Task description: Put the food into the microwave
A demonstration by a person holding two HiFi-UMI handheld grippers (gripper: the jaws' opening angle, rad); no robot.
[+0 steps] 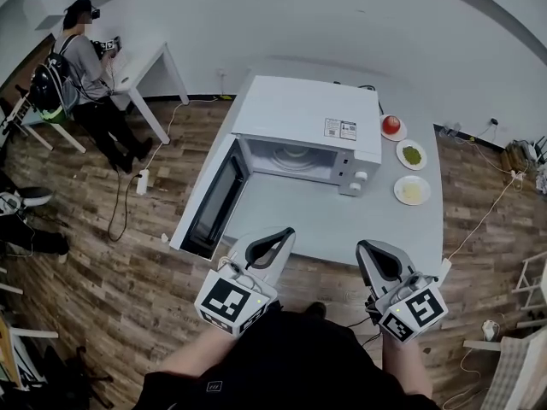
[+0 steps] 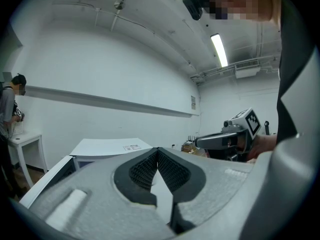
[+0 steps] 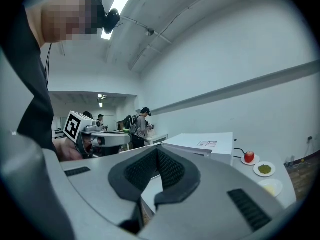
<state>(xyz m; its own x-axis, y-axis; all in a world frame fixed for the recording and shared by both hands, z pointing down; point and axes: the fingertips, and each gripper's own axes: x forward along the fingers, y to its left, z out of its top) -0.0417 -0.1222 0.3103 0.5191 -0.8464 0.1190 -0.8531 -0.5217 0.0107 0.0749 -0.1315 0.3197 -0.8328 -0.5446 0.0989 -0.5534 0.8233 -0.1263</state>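
Note:
A white microwave (image 1: 308, 118) stands on the grey table (image 1: 325, 220) with its door (image 1: 214, 203) swung open to the left and its cavity (image 1: 295, 156) showing a glass turntable. To its right sit three small plates: one with a red round food (image 1: 391, 125), one with green food (image 1: 412, 155), one with yellow food (image 1: 412, 190). My left gripper (image 1: 282, 233) is shut and holds nothing, at the table's near edge in front of the open door. My right gripper (image 1: 367, 246) is also shut and holds nothing, beside it at the near edge. In the right gripper view the red food (image 3: 249, 157) and green plate (image 3: 264, 169) lie far ahead.
A person (image 1: 85, 67) with a backpack stands at a white desk (image 1: 145, 67) at the back left. Cables and a power strip (image 1: 143, 181) lie on the wooden floor left of the table. The open door juts out past the table's left side.

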